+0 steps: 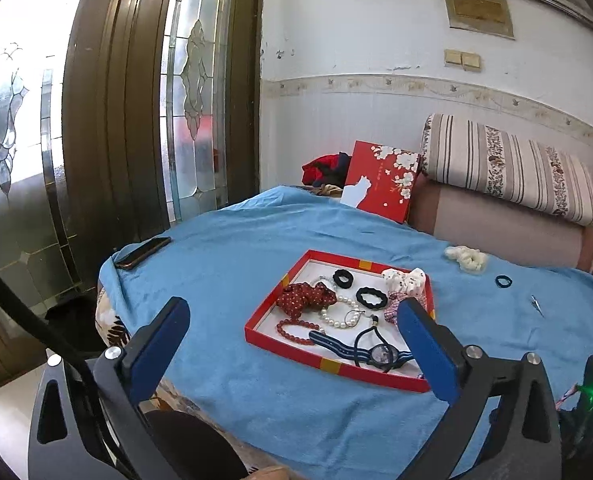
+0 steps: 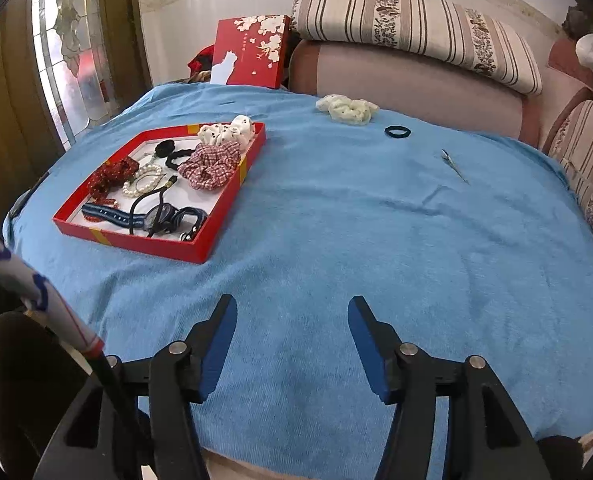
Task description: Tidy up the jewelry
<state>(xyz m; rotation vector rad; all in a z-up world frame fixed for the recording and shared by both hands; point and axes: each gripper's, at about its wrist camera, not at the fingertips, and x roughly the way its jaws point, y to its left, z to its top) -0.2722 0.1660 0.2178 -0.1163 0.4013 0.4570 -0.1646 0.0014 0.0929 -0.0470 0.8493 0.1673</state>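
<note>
A blue cloth covers the worktop. Both the left tool and the right tool gape empty. Beyond them, the red tray holds jewelry; a cream scrunchie, black hair tie and clip lie outside.

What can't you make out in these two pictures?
- Left view: the right finger of the open left tongs hides part of the checked scrunchie in the red tray.
- Right view: the thin metal piece on the blue cloth is too small to identify.
- Right view: the phone is barely visible past the cloth's left edge.
</note>
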